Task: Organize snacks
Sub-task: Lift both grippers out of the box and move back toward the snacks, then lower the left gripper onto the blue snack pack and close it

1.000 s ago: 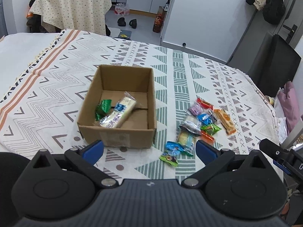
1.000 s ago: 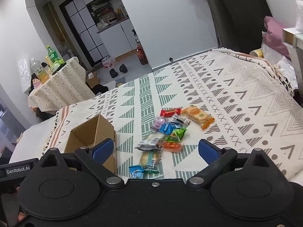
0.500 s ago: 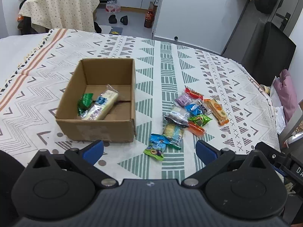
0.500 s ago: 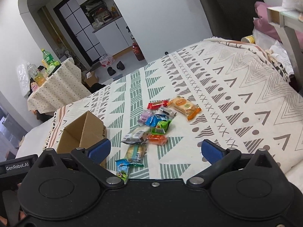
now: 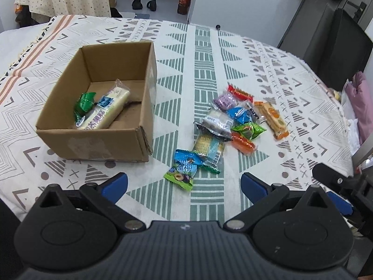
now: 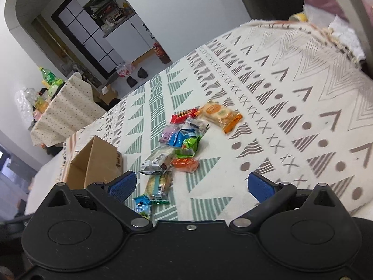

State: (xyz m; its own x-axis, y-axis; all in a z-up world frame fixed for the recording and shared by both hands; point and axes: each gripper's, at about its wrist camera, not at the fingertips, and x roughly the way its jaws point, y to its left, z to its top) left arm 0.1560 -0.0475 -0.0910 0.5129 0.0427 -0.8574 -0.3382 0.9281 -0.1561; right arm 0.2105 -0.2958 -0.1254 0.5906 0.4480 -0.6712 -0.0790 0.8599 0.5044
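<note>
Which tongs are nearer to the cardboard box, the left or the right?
Left. The left tongs hang open just before the cardboard box, at its near right corner. The right tongs hang open off to its right, facing the loose snacks.

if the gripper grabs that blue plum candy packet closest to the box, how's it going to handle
The blue plum candy packet looks like a thin glossy film, so probably light and slippery. Its crimped ends would likely flop. It overlaps the cracker pack, which may shift when it lifts.

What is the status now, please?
Left gripper open, empty. Right gripper open, empty. Two snacks in box; pile on cloth beside it. Nothing in the way.
</note>
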